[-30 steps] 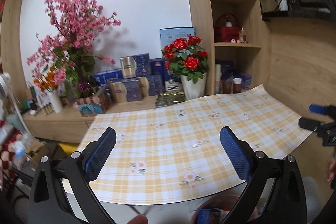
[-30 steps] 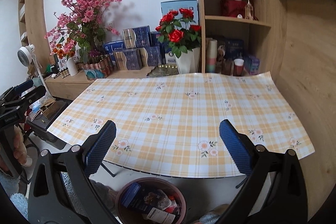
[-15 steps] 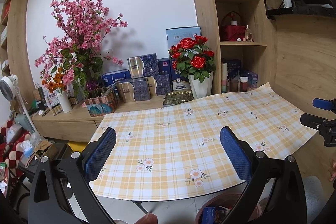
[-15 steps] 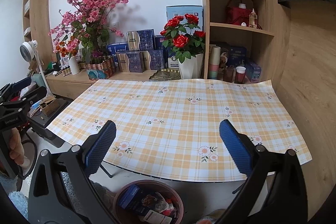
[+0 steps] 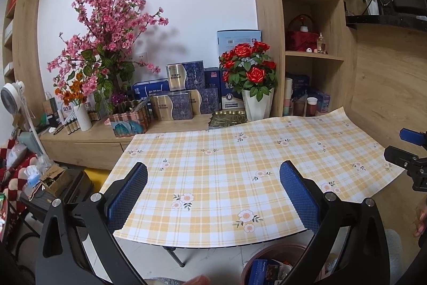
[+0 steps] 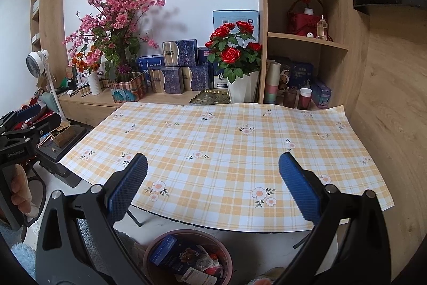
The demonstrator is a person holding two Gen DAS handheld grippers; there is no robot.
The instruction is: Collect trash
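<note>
1. The left hand-held gripper (image 5: 213,183) is spread wide and holds nothing; its blue pads (image 5: 128,194) frame the near part of the counter (image 5: 226,151).
2. The right hand-held gripper (image 6: 213,183) is also wide apart and empty, and sits over the near edge of the same counter.
3. In the left view, the right hand-held gripper shows at about 3 o'clock, well apart from the left one; in the right view, the left one shows at about 9 o'clock, held by a hand (image 6: 20,194).
4. The counter carries a yellow plaid cloth with small flowers, and no trash is visible on it.
5. The trash (image 6: 186,261) (a blue packet and some wrappers) lies in a round brown bin (image 6: 152,253) on the floor, at about 6 o'clock in the right view, just under the counter's near edge.
6. At about 12 o'clock, beyond the counter, stand a pot of red roses (image 6: 234,55), pink blossoms (image 6: 117,7) and blue boxes (image 6: 173,63) on a low shelf; these look like ornaments, not trash.
7. Judgement: the collecting seems done or nearly so, with both hand-held grippers free.
8. The next move calls for a look over the counter and floor for any stray piece; if none is found, both can stay clear of the cloth edge.
</note>
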